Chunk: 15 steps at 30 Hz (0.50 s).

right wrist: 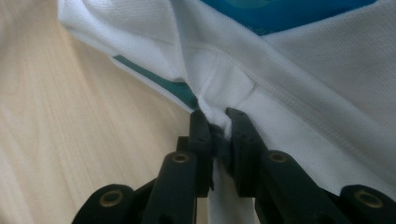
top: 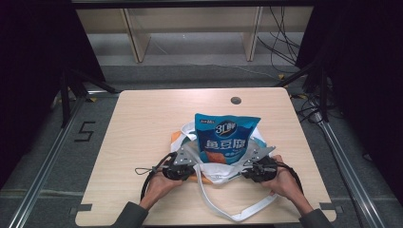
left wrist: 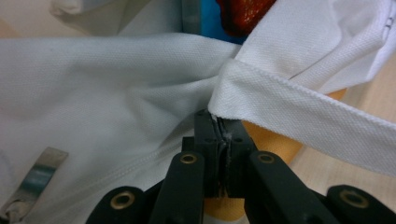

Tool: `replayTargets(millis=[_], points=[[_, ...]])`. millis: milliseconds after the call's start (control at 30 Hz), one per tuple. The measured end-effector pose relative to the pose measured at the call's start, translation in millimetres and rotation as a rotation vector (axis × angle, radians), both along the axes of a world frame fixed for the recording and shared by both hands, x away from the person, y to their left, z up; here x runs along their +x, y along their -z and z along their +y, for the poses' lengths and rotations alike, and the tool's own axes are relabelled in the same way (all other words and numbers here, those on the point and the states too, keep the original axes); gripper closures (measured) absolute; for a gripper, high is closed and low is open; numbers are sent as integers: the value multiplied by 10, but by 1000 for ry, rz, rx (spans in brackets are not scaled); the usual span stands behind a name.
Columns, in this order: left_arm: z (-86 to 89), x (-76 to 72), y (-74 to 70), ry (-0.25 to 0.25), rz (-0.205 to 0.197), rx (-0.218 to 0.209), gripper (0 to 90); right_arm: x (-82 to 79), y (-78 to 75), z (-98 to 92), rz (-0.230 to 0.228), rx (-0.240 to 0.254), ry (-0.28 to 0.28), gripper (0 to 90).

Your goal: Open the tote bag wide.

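A blue snack bag [top: 225, 137] stands in a white cloth tote bag [top: 216, 175] at the middle of the wooden table. The left gripper [top: 192, 164] is at the tote's left side. In the left gripper view its jaws [left wrist: 218, 119] are shut on a pinch of white cloth [left wrist: 107, 93] right where the handle strap [left wrist: 303, 112] is sewn on. At the tote's right side, the right gripper [top: 241, 167] [right wrist: 216, 116] is shut on a fold of the tote's rim [right wrist: 303, 93], with the blue snack bag [right wrist: 280, 9] just beyond. A loose handle strap [top: 247, 213] trails toward the table's front edge.
The table [top: 142, 123] has a round cable hole [top: 235, 100] near its far edge. Wooden shelving [top: 190, 28] stands behind it, and cables [top: 285, 42] lie on the floor at the back right. Metal rails [top: 43, 166] run along both sides.
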<state>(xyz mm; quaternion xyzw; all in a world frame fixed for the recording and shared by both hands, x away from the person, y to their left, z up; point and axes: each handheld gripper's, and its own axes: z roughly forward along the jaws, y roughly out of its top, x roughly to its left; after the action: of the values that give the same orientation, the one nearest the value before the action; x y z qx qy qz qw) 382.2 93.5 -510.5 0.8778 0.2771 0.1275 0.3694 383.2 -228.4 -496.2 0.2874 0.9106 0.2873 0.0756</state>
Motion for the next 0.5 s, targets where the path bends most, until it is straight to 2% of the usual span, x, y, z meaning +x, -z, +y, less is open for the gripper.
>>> replayTargets(millis=[33, 67, 100, 167, 200, 233, 267, 300, 333, 367, 400, 467, 500], points=[[0, 0, 0, 0, 0, 0, 861, 0, 0, 0, 0, 0, 0, 815], [-14, -14, -10, 4, -11, 18, 861, 4, -7, -8, -10, -7, 2, 815], [-11, -8, -20, 18, -21, 31, 859, 8, -18, -6, -10, 12, -38, 812], [-16, -26, -23, 5, -19, 33, 856, -7, -106, -44, 1, 21, -8, 782], [-13, -33, -43, 16, -26, 43, 850, -13, -164, -73, -5, 27, 8, 758], [-11, -42, -59, 16, -25, 39, 837, -27, -241, -105, -26, 68, 2, 719], [-17, -62, -75, 12, -21, 18, 820, -55, -347, -143, -43, 99, 7, 656], [-16, -75, -99, 18, -27, 14, 801, -98, -565, -217, -111, 164, -1, 631], [-16, -75, -99, 18, -27, 14, 794, -113, -640, -225, -147, 210, 3, 627], [-13, -75, -113, 20, -29, 23, 794, -113, -640, -225, -147, 210, 3, 627], [-13, -83, -135, 25, -30, 24, 782, -142, -725, -172, -168, 264, 5, 629], [-7, -85, -149, 30, -32, 19, 780, -158, -697, -42, -165, 260, -32, 597], [-7, -85, -149, 30, -32, 19, 780, -136, -657, 27, -165, 241, -64, 574]])
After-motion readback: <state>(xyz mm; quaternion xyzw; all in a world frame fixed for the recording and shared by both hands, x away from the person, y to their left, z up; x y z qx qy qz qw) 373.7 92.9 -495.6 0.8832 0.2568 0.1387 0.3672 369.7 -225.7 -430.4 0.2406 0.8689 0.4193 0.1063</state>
